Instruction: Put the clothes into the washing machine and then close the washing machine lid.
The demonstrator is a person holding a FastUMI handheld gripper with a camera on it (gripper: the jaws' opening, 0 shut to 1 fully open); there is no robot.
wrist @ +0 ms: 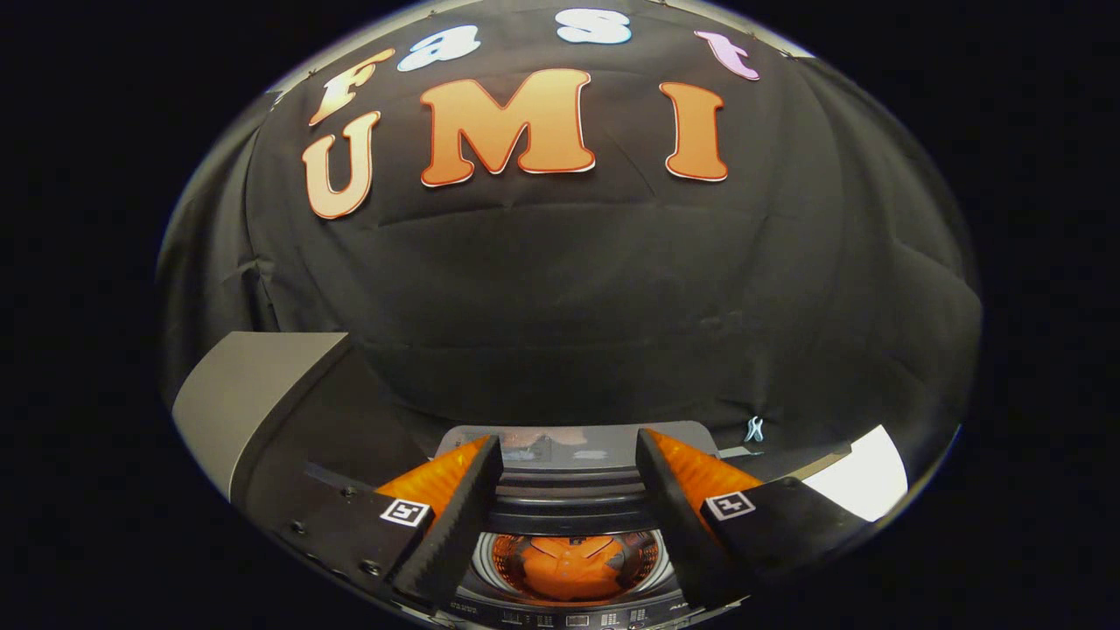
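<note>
The gripper view looks forward along the tongs (569,472), whose two fingers stand apart. It sits above the washing machine (573,534), quite near, facing down into the open drum and out toward the booth's wall.

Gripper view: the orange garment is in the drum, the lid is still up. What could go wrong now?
1. The open gripper holds nothing and sits above the raised grey lid; pushing it carelessly may let it slam.
2. The orange garment in the round metal drum seems low, but any fold near the rim could get pinched.
</note>
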